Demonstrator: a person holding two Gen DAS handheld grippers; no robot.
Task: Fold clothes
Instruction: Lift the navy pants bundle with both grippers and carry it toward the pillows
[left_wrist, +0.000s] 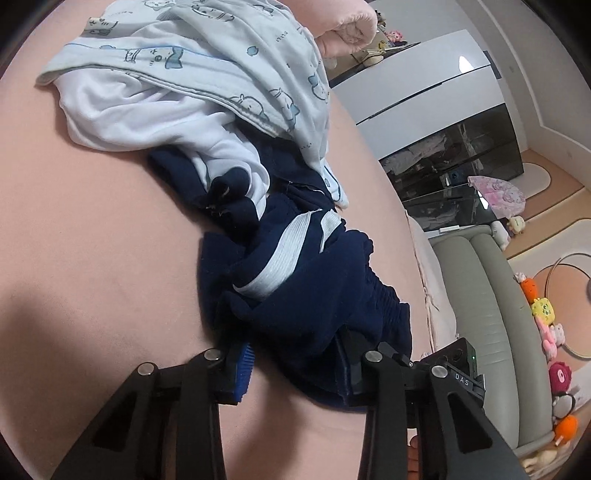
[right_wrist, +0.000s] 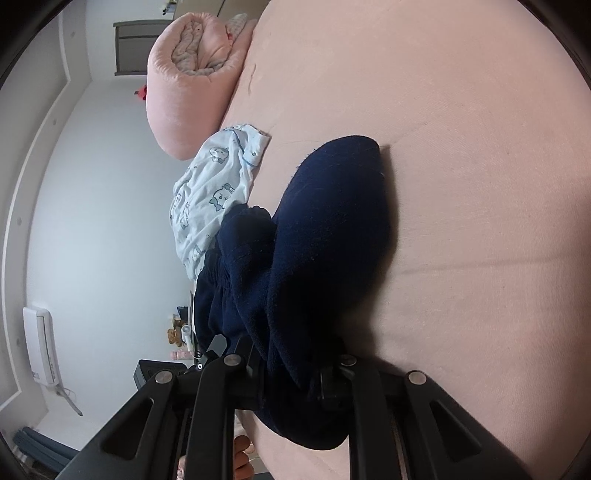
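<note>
Crumpled navy shorts (left_wrist: 306, 295) with a white stripe lie on the pink bed sheet (left_wrist: 92, 240). My left gripper (left_wrist: 295, 363) has its fingers around the near waistband end of the navy shorts, with cloth between the pads. My right gripper (right_wrist: 295, 369) also grips the navy shorts (right_wrist: 325, 229), whose leg stretches away over the sheet (right_wrist: 461, 184). A white garment (left_wrist: 147, 110) and a pale blue printed garment (left_wrist: 251, 55) lie heaped beyond the shorts. The printed garment also shows in the right wrist view (right_wrist: 214, 192).
A rolled pink quilt (right_wrist: 184, 81) lies at the head of the bed. The bed edge runs along the right in the left wrist view, with a grey sofa (left_wrist: 487, 302), plush toys (left_wrist: 546, 321) and a dark cabinet (left_wrist: 461, 158) beyond.
</note>
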